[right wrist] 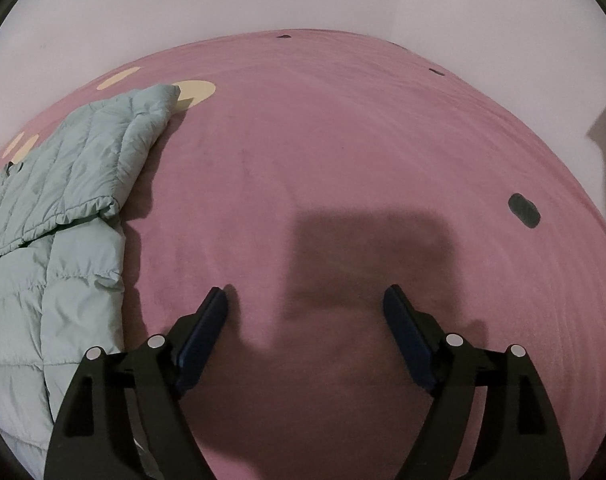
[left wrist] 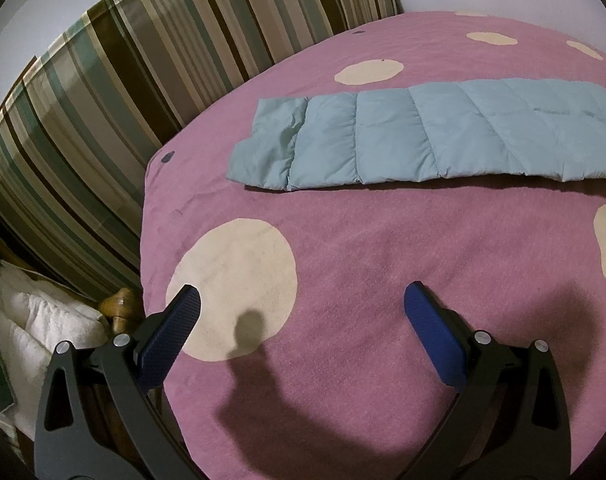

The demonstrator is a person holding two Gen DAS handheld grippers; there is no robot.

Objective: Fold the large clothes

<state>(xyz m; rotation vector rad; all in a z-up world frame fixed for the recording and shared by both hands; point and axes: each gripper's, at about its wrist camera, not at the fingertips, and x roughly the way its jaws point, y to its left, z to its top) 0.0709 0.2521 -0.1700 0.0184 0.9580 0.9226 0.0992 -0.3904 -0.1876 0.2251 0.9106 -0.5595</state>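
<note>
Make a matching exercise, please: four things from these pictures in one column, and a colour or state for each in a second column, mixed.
Things:
1. quilted jacket
2. bed cover
3. striped cushion
4. left tongs

Colour or state:
A. pink with cream spots
B. open, holding nothing
C. pale blue, lying on the bed
D. brown, green and beige

Pairs: 1-C, 2-A, 3-D, 4-B

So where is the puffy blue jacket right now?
The puffy blue jacket lies on the pink spotted blanket, ahead of the left gripper and left of the right gripper.

matt quilted jacket (left wrist: 423, 136), fuzzy blanket (left wrist: 363, 260)
</note>
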